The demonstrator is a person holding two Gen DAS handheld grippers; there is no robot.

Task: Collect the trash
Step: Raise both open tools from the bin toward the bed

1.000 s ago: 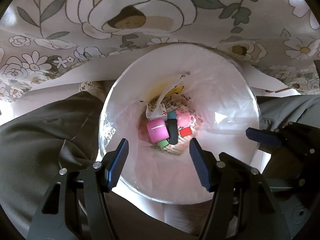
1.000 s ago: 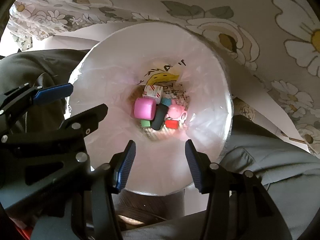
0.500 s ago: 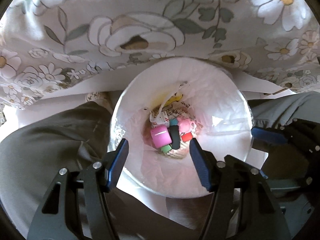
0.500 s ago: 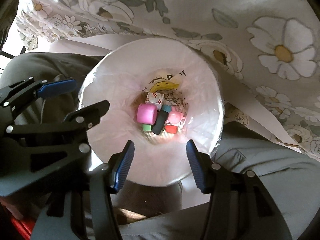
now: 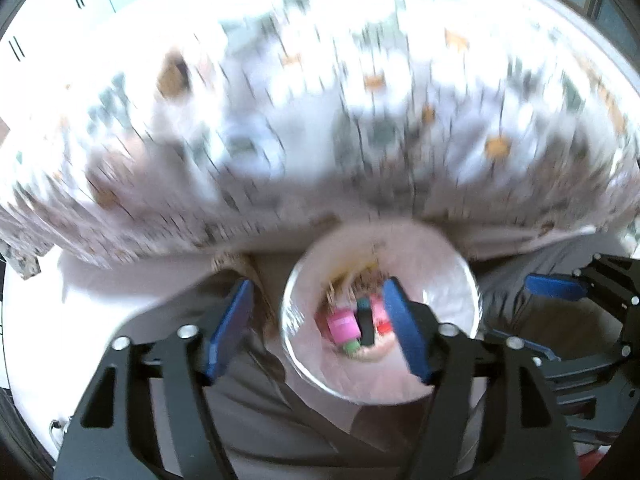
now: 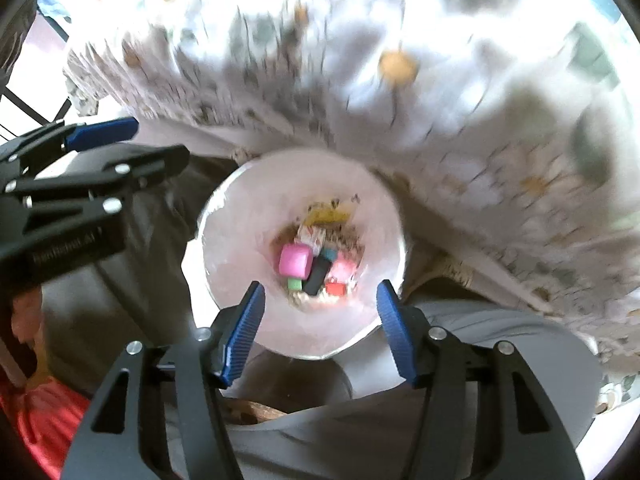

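Flanking lined bin (image 6: 240,280), floral tablecloth (image 6: 460,120), grey trousers (image 6: 480,340)

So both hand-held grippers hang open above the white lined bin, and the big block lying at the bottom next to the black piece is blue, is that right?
Not quite: the right wrist view shows that big block is pink, not blue. It does lie beside the black piece in the white lined bin.
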